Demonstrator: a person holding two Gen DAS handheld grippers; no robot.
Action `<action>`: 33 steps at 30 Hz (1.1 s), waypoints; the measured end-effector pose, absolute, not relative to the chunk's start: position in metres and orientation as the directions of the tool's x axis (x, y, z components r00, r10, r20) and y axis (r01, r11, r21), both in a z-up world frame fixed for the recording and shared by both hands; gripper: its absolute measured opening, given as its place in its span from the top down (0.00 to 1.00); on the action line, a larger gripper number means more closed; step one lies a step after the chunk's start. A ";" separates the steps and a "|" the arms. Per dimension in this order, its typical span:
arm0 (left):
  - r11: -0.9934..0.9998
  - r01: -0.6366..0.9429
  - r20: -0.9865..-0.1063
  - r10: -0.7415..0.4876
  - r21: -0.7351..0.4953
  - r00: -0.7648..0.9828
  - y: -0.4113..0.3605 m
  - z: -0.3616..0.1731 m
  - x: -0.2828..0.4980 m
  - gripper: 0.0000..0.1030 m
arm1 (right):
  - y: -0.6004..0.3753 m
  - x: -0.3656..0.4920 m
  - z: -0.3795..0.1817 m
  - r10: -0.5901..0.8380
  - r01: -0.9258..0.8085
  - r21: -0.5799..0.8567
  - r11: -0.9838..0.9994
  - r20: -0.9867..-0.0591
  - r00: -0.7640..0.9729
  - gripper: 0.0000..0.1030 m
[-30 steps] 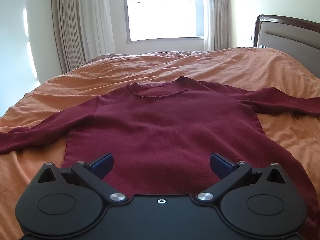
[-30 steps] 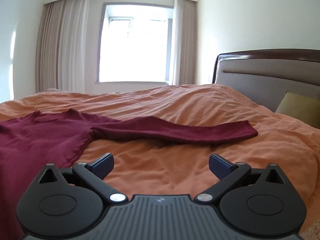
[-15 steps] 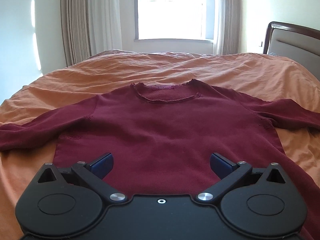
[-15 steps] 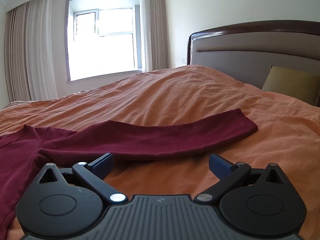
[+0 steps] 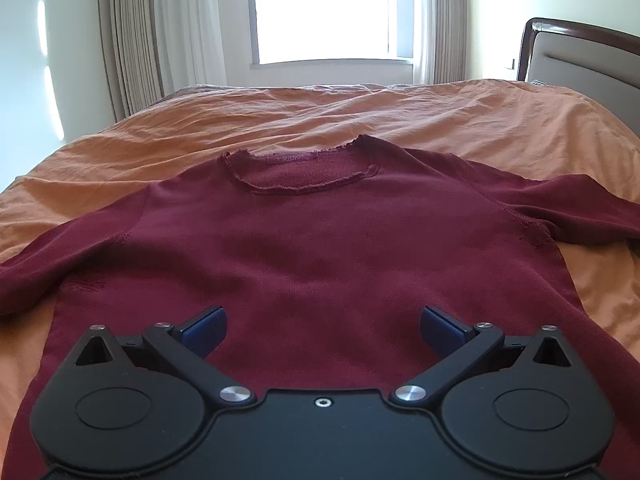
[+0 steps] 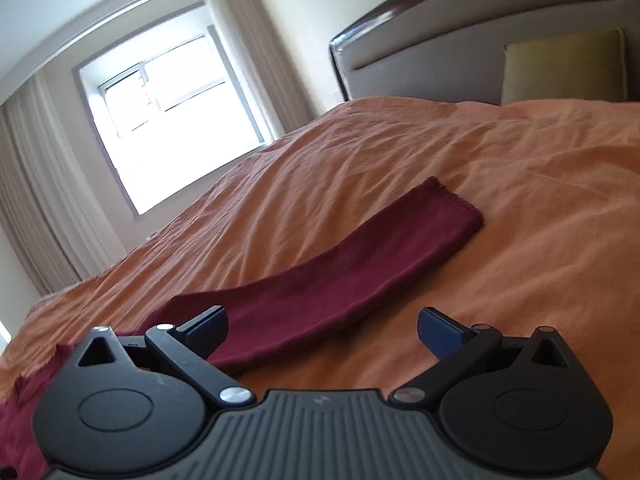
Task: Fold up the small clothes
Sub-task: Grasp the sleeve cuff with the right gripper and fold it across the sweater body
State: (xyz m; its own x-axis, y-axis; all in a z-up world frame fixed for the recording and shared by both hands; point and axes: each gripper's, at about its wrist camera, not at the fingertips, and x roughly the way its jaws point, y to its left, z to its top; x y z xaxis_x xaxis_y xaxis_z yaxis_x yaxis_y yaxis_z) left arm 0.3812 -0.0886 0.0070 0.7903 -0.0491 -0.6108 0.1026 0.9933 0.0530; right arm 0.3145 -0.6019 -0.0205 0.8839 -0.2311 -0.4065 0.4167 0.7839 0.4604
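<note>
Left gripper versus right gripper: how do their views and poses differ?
The left gripper faces the sweater's body, held level; the right gripper faces one sleeve on the bedspread, tilted sideways. Both are open and hold nothing.

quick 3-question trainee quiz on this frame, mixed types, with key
1. True or false: the left hand-held gripper is shut on the maroon sweater.
2. The sleeve ahead of the right hand-held gripper lies: A folded over the sweater's body, B stretched out flat on the orange bedspread, C hanging off the bed.
3. Fill in: the sweater lies with its ____ toward the window.

Key: 1 false; 2 B; 3 neckline.
</note>
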 end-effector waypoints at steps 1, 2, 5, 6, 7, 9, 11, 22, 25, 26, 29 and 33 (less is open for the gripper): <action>0.994 0.098 -0.617 -0.045 0.052 0.786 -0.088 0.006 0.383 0.01 | -0.609 0.317 -0.020 -0.252 0.440 0.467 0.767 -0.412 0.876 0.10; 0.994 0.095 -0.621 -0.043 0.051 0.783 -0.088 0.005 0.383 0.01 | -0.616 0.319 -0.019 -0.283 0.476 0.467 0.745 -0.425 0.860 0.14; 0.994 0.103 -0.622 -0.052 0.046 0.781 -0.087 0.007 0.385 0.01 | -0.636 0.324 -0.021 -0.330 0.545 0.485 0.684 -0.461 0.824 0.34; 0.993 0.105 -0.620 -0.054 0.046 0.782 -0.088 0.010 0.385 0.01 | -0.639 0.326 -0.021 -0.342 0.563 0.483 0.671 -0.473 0.812 0.43; 0.993 0.109 -0.619 -0.057 0.046 0.784 -0.088 0.012 0.386 0.01 | -0.643 0.328 -0.022 -0.358 0.583 0.476 0.659 -0.484 0.799 0.56; 0.993 0.115 -0.613 -0.066 0.040 0.787 -0.088 0.020 0.388 0.01 | -0.645 0.331 -0.021 -0.382 0.609 0.463 0.643 -0.496 0.780 0.80; 0.993 0.113 -0.614 -0.076 0.021 0.786 -0.088 0.028 0.390 0.01 | -0.645 0.335 -0.017 -0.377 0.589 0.469 0.658 -0.472 0.797 0.88; 0.997 0.078 -0.585 -0.061 0.004 0.809 -0.052 0.078 0.400 0.01 | -0.518 0.366 0.101 -0.171 0.222 0.276 0.935 -0.196 0.966 0.94; 0.999 0.045 -0.567 -0.042 -0.009 0.823 -0.028 0.088 0.399 0.01 | -0.455 0.374 0.133 -0.038 0.064 0.211 0.975 -0.127 0.991 0.94; 0.999 0.031 -0.562 -0.036 -0.019 0.826 -0.019 0.091 0.399 0.01 | -0.428 0.377 0.142 0.022 -0.003 0.178 0.984 -0.106 0.994 0.94; 0.998 -0.017 -0.548 -0.017 -0.057 0.836 0.011 0.098 0.395 0.01 | -0.359 0.387 0.156 0.166 -0.153 0.125 0.980 -0.099 0.981 0.94; 0.990 -0.099 -0.539 0.027 -0.105 0.842 0.054 0.102 0.389 0.01 | -0.276 0.395 0.155 0.316 -0.306 0.090 0.948 -0.122 0.941 0.94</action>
State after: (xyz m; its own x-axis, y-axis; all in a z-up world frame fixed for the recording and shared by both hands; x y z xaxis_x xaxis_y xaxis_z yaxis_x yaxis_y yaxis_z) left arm 0.3892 0.0543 0.1022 0.8418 0.0270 -0.5391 -0.0989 0.9896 -0.1049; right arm 0.3952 -0.2764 0.1547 0.9409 0.3157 -0.1224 -0.3063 0.9477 0.0897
